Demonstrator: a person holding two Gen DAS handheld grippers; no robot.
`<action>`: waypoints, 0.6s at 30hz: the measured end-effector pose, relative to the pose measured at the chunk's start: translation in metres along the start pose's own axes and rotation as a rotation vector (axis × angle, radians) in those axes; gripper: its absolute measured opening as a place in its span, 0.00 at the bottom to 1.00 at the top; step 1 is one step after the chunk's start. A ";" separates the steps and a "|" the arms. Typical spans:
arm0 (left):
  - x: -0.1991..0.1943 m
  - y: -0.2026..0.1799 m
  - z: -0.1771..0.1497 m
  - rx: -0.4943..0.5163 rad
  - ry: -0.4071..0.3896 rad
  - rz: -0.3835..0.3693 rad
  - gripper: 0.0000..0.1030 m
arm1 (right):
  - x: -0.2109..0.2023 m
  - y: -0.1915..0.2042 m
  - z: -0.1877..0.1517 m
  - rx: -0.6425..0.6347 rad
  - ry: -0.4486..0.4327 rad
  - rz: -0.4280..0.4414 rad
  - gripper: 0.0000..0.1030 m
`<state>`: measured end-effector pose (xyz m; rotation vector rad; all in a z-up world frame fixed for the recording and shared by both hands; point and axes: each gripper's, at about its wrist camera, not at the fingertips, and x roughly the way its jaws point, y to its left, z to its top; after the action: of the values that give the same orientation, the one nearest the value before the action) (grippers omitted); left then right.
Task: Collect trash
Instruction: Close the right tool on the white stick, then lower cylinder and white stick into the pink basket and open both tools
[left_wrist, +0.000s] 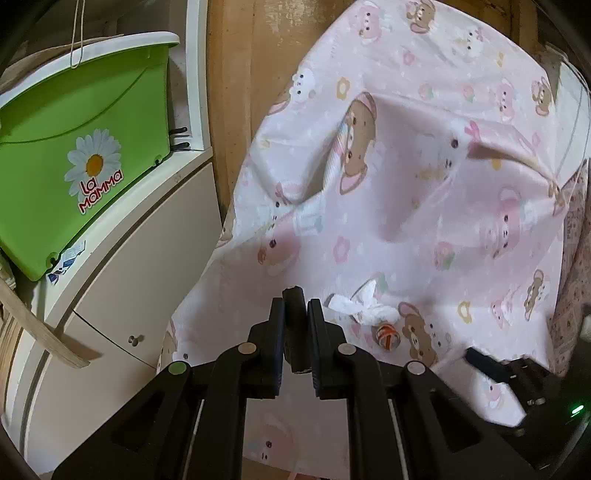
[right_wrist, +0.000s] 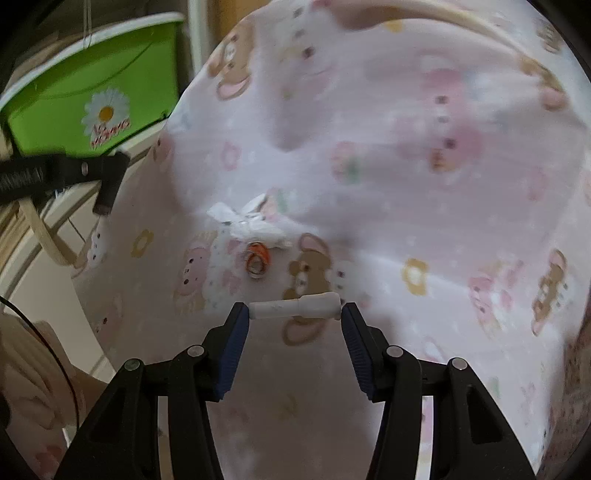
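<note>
The left gripper (left_wrist: 295, 306) is pinched tight on a flat dark piece (left_wrist: 294, 328) that stands upright between its jaws, over the near edge of a pink sheet (left_wrist: 406, 206) printed with bears and flowers. The right gripper (right_wrist: 294, 314) holds a white tube (right_wrist: 295, 308) crosswise, one end against each blue pad (right_wrist: 232, 354). Its jaws are half open around the tube, low over the same sheet. Just beyond the tube lie a crumpled white tissue (right_wrist: 255, 223) and, touching its near side, a small orange-and-white wrapper (right_wrist: 258, 261). Far to the left a green tub (left_wrist: 77, 155) with a daisy sticker sits on a cream cabinet (left_wrist: 140, 258).
</note>
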<state>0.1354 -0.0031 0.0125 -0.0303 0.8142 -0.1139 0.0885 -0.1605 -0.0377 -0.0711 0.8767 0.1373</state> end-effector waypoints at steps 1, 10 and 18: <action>0.000 0.000 -0.001 0.004 0.001 -0.001 0.11 | -0.006 -0.004 -0.002 0.016 -0.006 -0.001 0.53; -0.025 0.007 -0.023 -0.013 -0.028 -0.023 0.11 | -0.056 -0.024 -0.016 0.075 -0.073 -0.079 0.53; -0.063 -0.001 -0.065 0.010 -0.048 -0.088 0.11 | -0.101 -0.024 -0.057 0.148 -0.088 -0.109 0.53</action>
<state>0.0454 0.0039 0.0140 -0.0593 0.7645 -0.1998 -0.0156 -0.2000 0.0038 0.0251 0.7913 -0.0268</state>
